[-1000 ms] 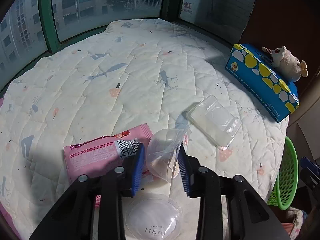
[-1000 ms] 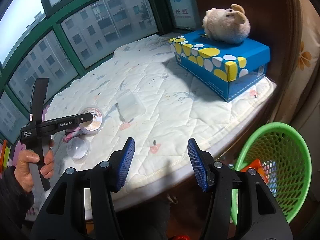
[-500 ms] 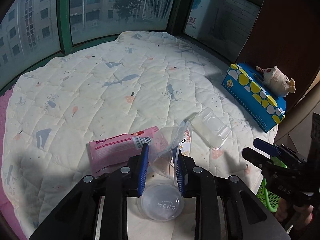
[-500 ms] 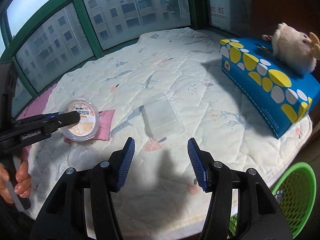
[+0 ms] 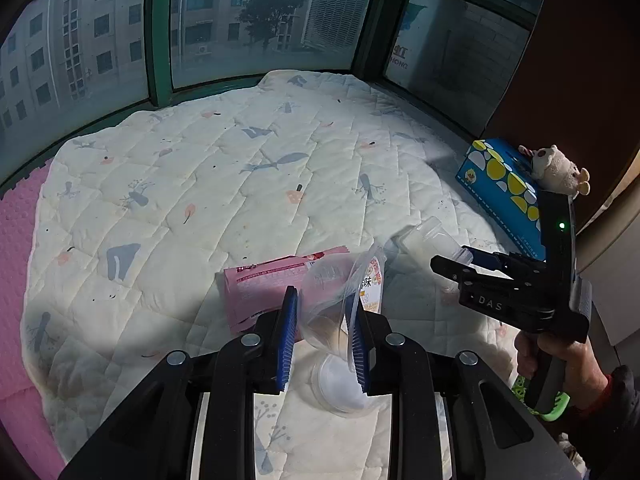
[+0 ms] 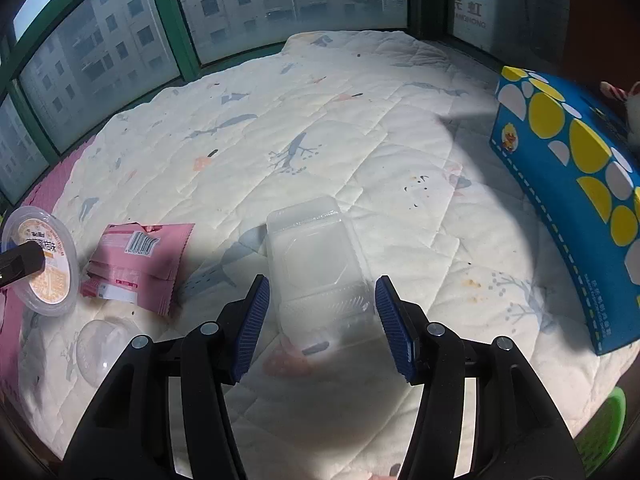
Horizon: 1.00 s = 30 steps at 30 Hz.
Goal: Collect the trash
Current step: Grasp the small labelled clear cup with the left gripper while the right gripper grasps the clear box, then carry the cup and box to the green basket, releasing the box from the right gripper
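Cup: clear plastic dessert cup (image 5: 340,300), printed film lid peeled up, clamped between the blue pads of the left tool (image 5: 322,344) and lifted off the quilt (image 5: 200,184).
Left tool state: closed on the cup's thin wall, which looks slightly squashed.
Right tool state: right tool (image 6: 322,322) stands apart, nothing between its pads, poised over the clamshell.
Clamshell: clear plastic clamshell box (image 6: 316,260) lies flat on the quilt, at 12 o'clock from the right tool, near end already between the pads.
Handling: likely very light, thin and springy, smooth enough to slip; a hard squeeze would buckle it.
Where to hold: probably across the narrow near end, at the ribbed rim, where it is stiffest.
Other trash: pink wrapper (image 6: 136,264) at 9 o'clock of the clamshell; clear dome lid (image 6: 102,350) at 8 o'clock.
Basket: green basket (image 6: 604,424), only an edge showing, at 4 o'clock.
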### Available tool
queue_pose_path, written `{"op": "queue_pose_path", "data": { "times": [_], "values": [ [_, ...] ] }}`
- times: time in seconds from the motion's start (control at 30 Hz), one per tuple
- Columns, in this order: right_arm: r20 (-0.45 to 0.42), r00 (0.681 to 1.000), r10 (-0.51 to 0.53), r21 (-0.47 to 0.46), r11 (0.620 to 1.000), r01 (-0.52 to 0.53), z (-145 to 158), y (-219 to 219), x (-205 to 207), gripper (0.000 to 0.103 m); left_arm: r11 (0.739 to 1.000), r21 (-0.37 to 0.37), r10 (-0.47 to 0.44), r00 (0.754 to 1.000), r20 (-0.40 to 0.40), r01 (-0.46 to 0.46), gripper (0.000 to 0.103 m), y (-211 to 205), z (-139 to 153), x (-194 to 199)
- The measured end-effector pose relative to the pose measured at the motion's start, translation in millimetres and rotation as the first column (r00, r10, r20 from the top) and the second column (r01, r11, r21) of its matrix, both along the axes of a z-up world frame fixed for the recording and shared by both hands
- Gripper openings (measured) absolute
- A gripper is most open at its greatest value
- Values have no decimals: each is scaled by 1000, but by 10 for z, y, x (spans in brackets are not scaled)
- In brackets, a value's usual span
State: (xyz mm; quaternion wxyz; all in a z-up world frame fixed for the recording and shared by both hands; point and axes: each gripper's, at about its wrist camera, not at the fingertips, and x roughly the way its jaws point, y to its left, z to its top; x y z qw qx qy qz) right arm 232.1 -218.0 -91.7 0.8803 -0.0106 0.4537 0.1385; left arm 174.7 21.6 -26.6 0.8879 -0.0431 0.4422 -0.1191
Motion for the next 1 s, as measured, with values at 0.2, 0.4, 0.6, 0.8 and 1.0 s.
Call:
{"op": "queue_pose_path", "data": {
  "times": [0.2,0.4,0.6,0.8,1.0],
  "values": [
    [2,1000,17,-16,1000,-17,-46,41,51,51,1000,4,0,1000,-10,0,24,-14,-39,-20],
    [15,1000,13,8,1000,-13,26,14,-75,49,1000,-3,-6,1000,-16,6,24,-72,-60,-57],
    [30,999,-25,75,997,23,191,-89,-353,49,1000,-10,-24,1000,-10,24,24,-189,-26,-145],
    [62,995,-75,84,994,69,335,-248,-777,49,997,-23,-68,998,-2,68,24,-433,16,-281],
    [70,987,-147,106,985,139,403,-517,-1155,49,992,-29,-123,992,10,123,24,-730,65,-425]
  ]
}}
